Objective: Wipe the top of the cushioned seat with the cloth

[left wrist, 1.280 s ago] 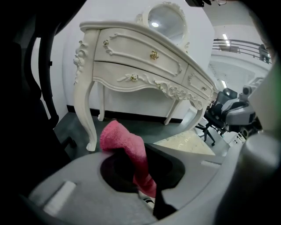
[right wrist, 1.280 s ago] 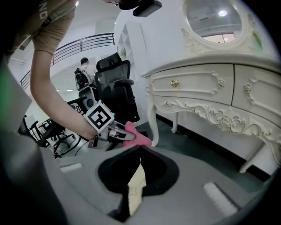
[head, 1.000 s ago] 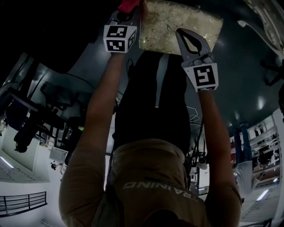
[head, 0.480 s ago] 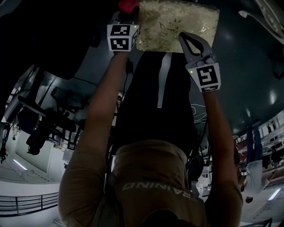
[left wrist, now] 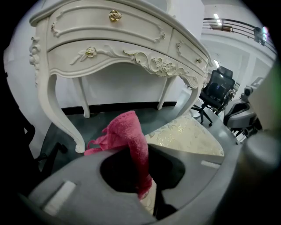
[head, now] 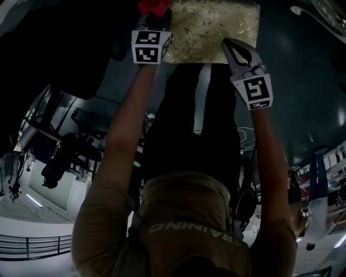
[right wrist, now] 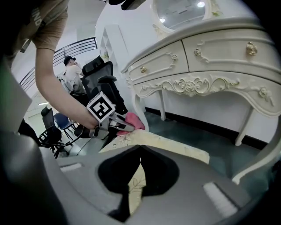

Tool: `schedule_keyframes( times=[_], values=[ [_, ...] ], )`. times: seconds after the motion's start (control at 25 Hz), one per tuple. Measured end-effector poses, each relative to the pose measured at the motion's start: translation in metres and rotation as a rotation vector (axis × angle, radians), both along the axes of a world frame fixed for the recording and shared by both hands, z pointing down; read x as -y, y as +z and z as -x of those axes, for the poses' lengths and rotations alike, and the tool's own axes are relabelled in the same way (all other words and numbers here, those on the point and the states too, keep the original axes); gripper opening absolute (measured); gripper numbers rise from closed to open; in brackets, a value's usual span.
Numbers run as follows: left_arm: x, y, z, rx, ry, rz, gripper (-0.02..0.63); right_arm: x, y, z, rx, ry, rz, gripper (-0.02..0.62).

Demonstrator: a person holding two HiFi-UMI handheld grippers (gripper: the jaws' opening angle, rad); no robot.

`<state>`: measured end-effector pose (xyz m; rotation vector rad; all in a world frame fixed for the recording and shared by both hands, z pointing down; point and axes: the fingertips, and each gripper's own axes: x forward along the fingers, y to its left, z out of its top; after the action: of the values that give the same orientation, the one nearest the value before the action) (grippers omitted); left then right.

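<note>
The cushioned seat has a pale cream top with a leaf pattern and sits at the top of the head view. My left gripper is at the seat's left edge, shut on a red cloth. In the left gripper view the red cloth hangs folded between the jaws of my left gripper, just left of the seat. My right gripper hovers over the seat's near right corner. Seen in its own view, my right gripper has its tips touching over the seat, holding nothing.
A white carved dressing table with drawers stands just beyond the seat, one of its curved legs close to the cloth. Black office chairs and a seated person are off to the left. The floor is dark.
The head camera has swung, so the seat now shows squarer at the top. The right gripper has drifted slightly right along the seat's near edge. The left gripper still holds the cloth.
</note>
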<state>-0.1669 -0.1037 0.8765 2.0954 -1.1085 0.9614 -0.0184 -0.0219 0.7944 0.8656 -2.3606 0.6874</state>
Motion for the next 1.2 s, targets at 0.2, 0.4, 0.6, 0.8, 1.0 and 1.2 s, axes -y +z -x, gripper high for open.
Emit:
schedule_keyframes(
  times=[0.2,0.4,0.6,0.8,1.0,1.2],
  values=[
    [-0.002,-0.001,-0.044,-0.012,0.048,0.025,0.04,-0.001,0.005,-0.024,0.004,0.007,0.001,0.005],
    [0.0,0.003,-0.086,-0.053,0.04,0.027,0.04,-0.001,0.014,-0.049,0.008,0.032,0.008,0.005],
    [-0.002,0.003,-0.131,-0.067,0.099,0.055,0.04,0.004,0.014,-0.078,0.012,0.045,0.01,0.004],
    [0.0,-0.003,-0.177,-0.102,0.096,0.066,0.04,0.012,0.01,-0.113,0.014,0.072,0.001,0.005],
    [-0.006,0.001,-0.218,-0.111,0.1,0.076,0.039,0.007,0.015,-0.146,0.02,0.084,0.01,0.005],
    [-0.007,0.003,-0.254,-0.118,0.141,0.086,0.039,0.006,0.02,-0.176,0.016,0.113,0.019,0.005]
  ],
)
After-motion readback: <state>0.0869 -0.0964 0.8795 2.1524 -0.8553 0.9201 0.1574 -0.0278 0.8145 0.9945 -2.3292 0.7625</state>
